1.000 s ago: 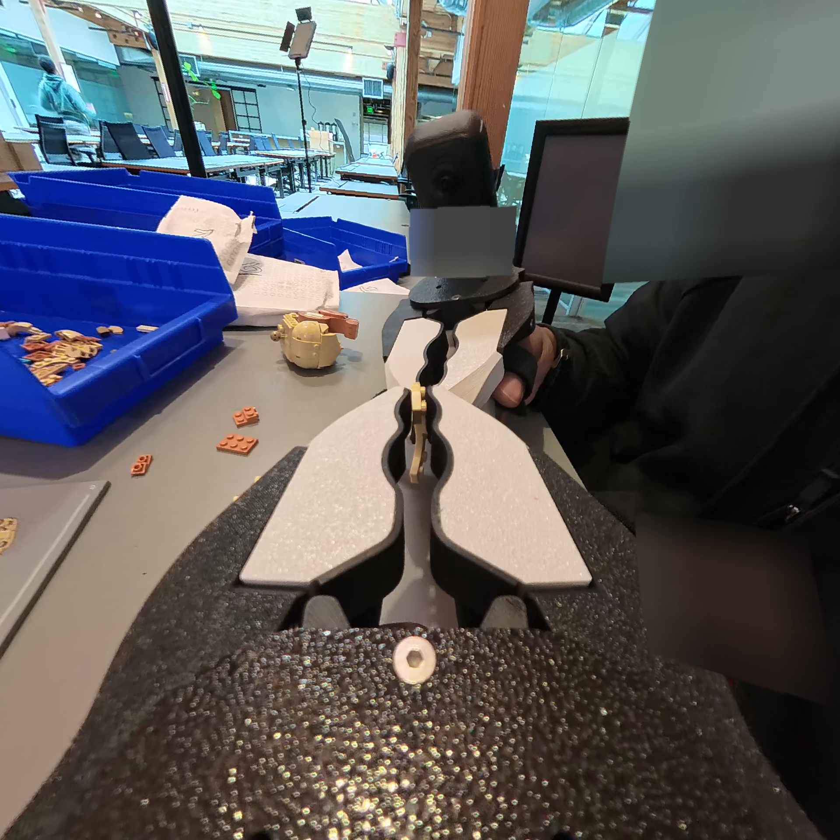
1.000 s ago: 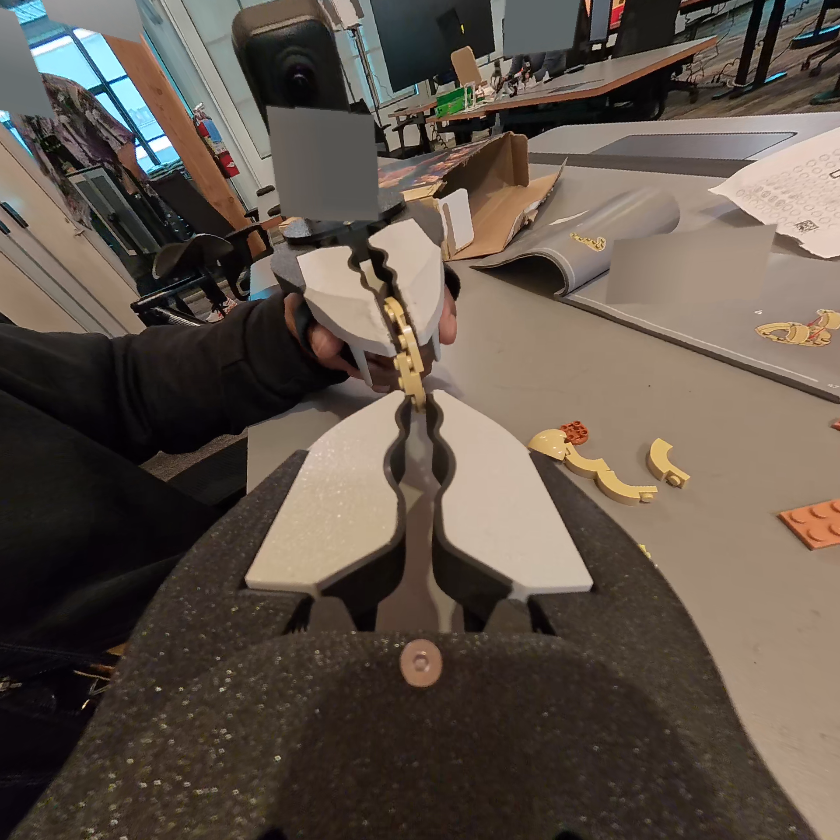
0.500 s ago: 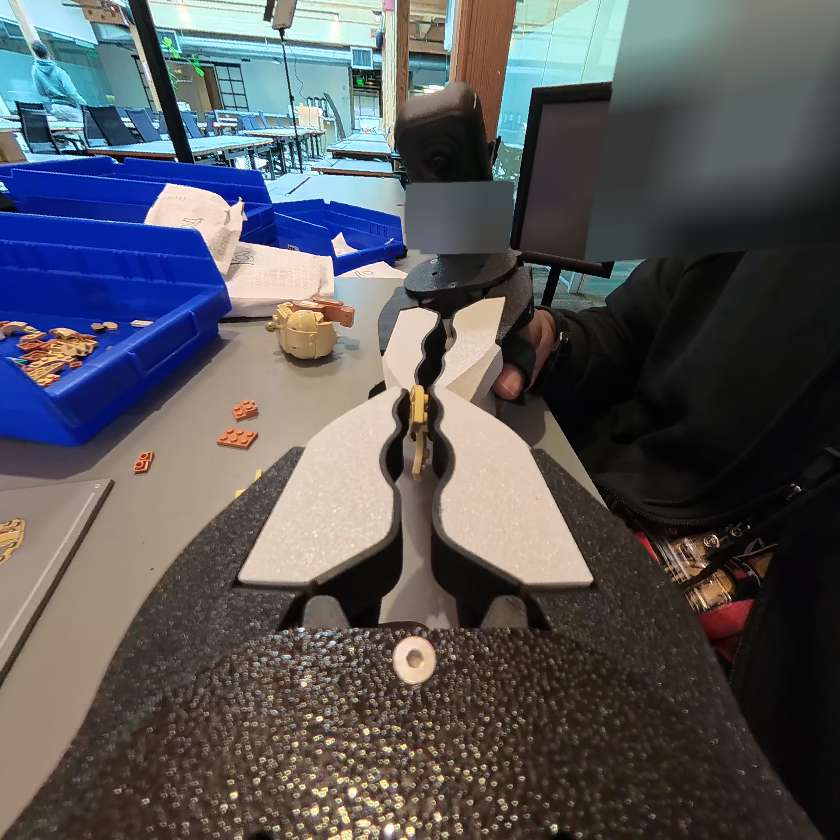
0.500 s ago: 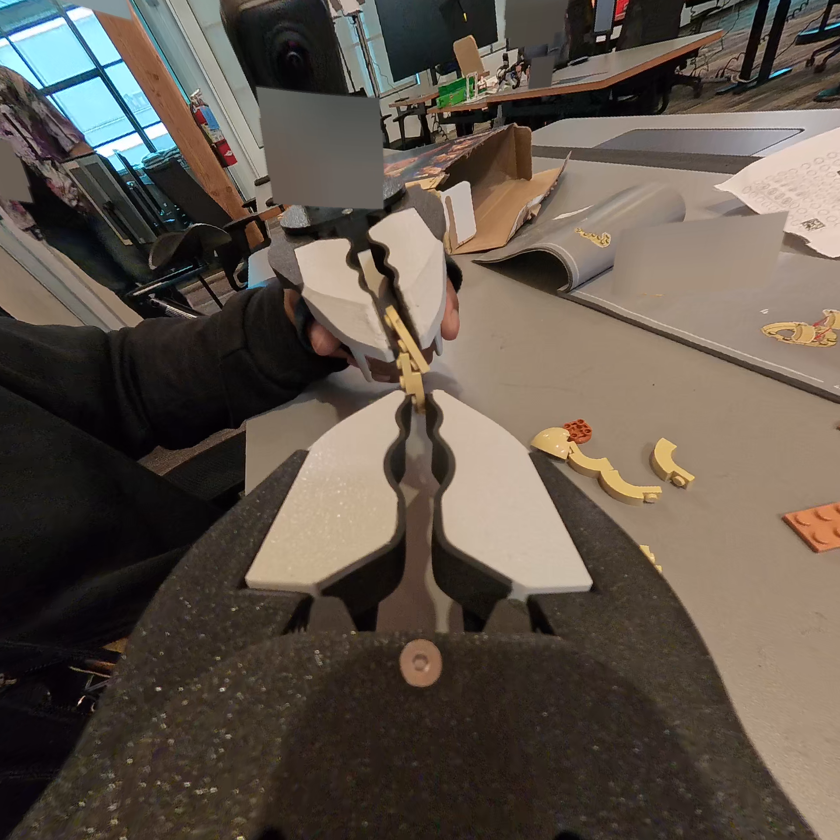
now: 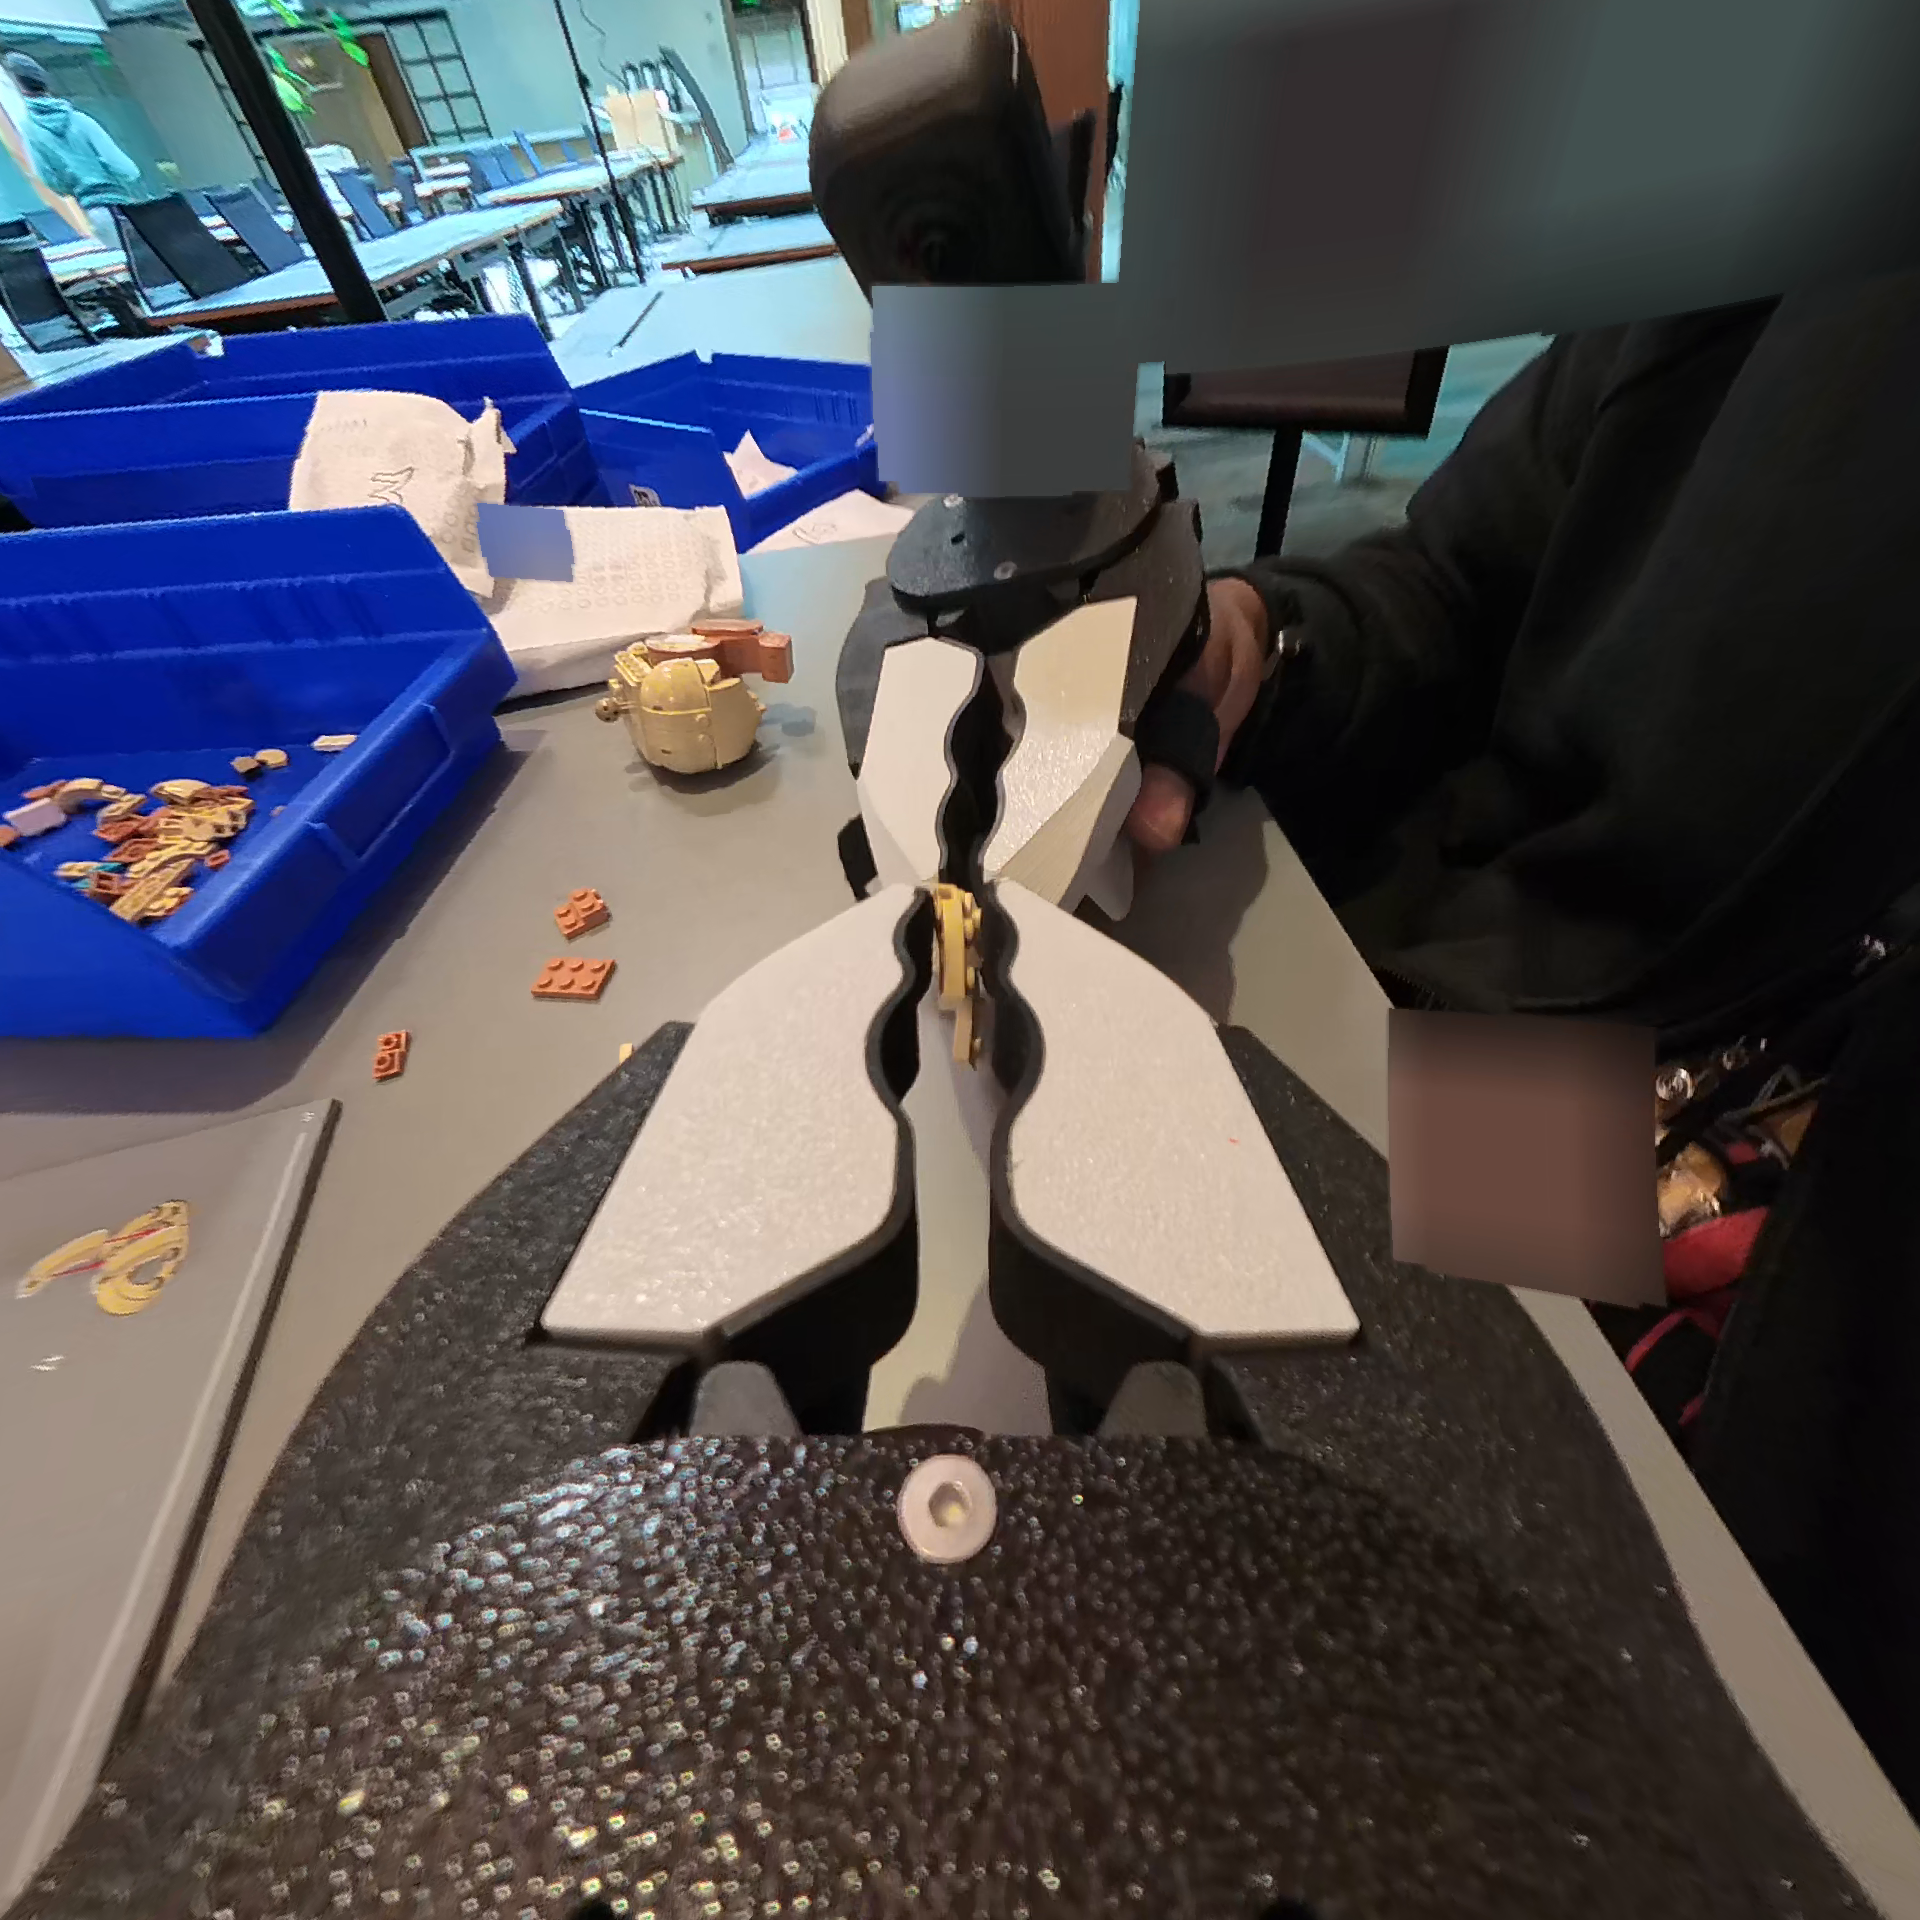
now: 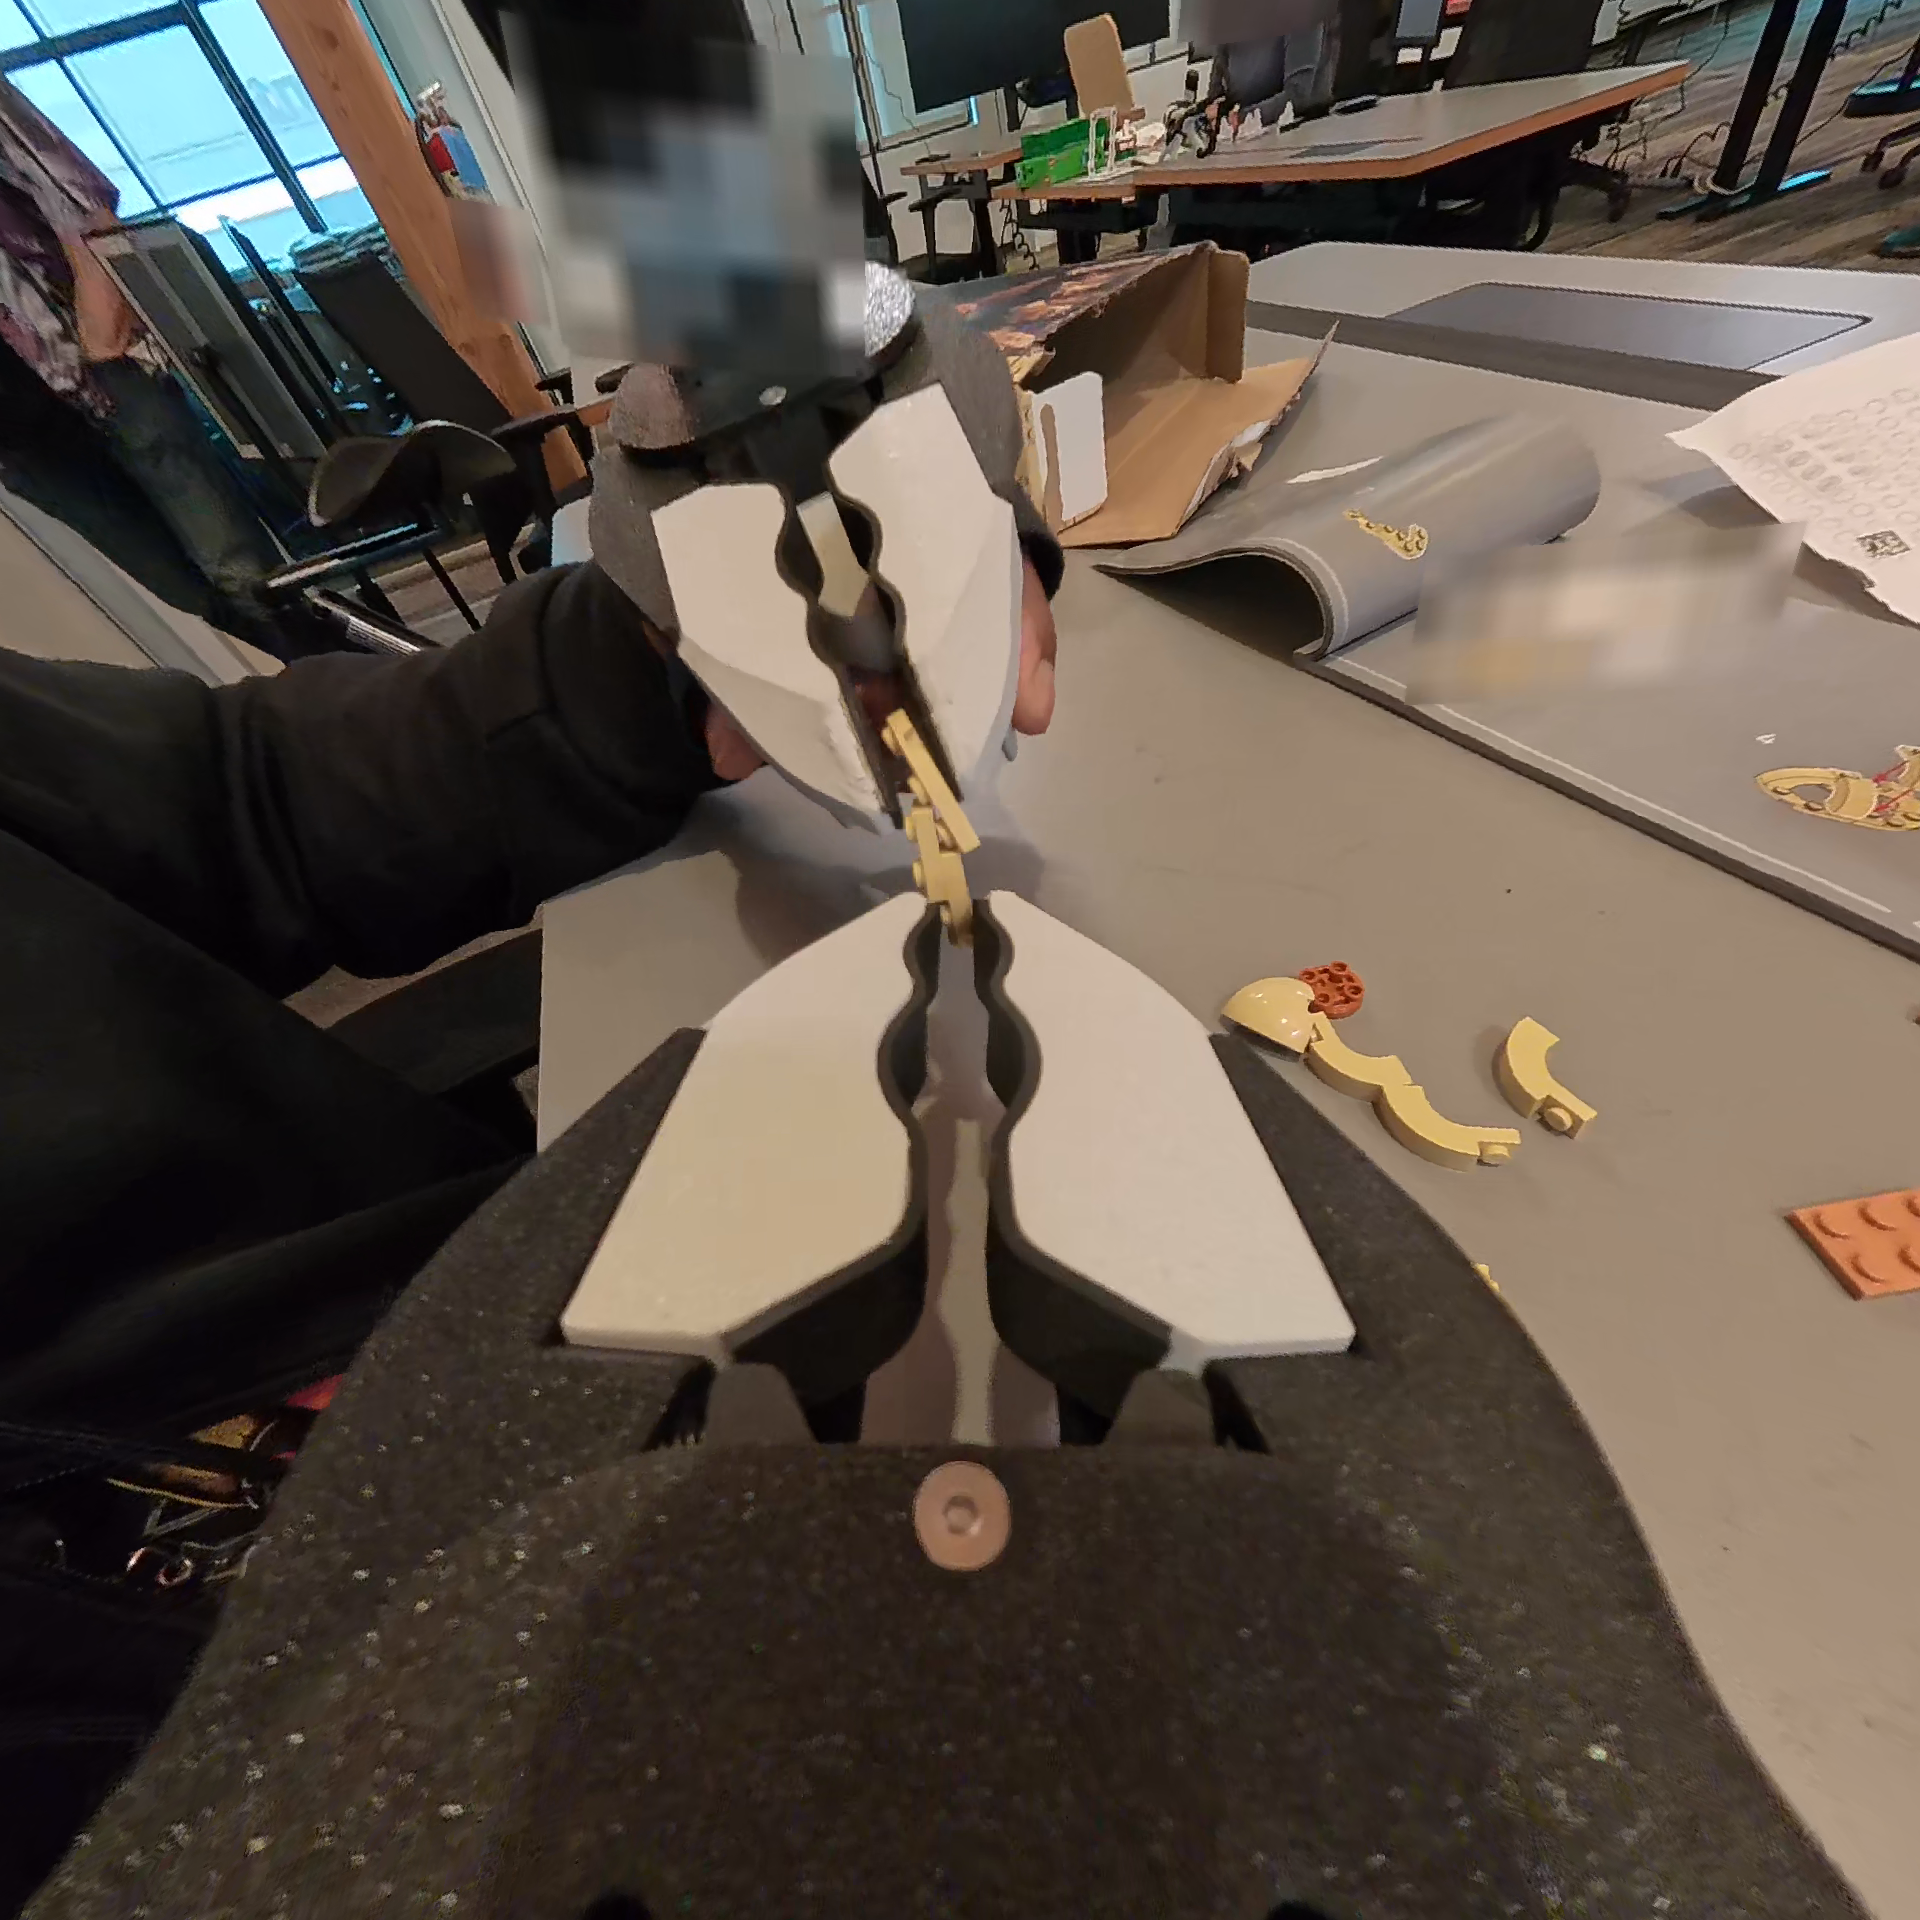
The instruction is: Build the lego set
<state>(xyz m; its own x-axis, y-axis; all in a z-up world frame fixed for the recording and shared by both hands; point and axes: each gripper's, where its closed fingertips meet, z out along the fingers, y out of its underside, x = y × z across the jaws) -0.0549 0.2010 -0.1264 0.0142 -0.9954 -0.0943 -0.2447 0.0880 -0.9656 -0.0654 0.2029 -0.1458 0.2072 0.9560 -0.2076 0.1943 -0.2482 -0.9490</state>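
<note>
The left gripper (image 5: 951,914) is clamped on a tan lego chain (image 5: 956,971) of small studded curved plates, held edge-on between its pale fingers above the grey bench (image 5: 675,883). The right gripper (image 6: 951,920) faces it tip to tip and pinches the other end of the same chain (image 6: 935,842), so both are closed on the one piece in the air near the bench's front edge. Seen from the right wrist, the chain runs in a slightly bent line of linked segments from the far jaws down into the near ones; from the left wrist only a short studded stretch shows. The left wrist view alone shows a blue bin (image 5: 343,831) holding loose tan and brown pieces, a rounded tan sub-assembly (image 5: 686,707) with a brown top standing on the bench, and a few small brown plates (image 5: 574,977) near the bin. The right wrist view alone shows a tan dome (image 6: 1268,1013) touching a curved tan strip (image 6: 1403,1112), a separate tan arc (image 6: 1538,1075), an orange plate (image 6: 1870,1252), an open instruction booklet (image 6: 1455,540) and a torn cardboard box (image 6: 1164,416).
</note>
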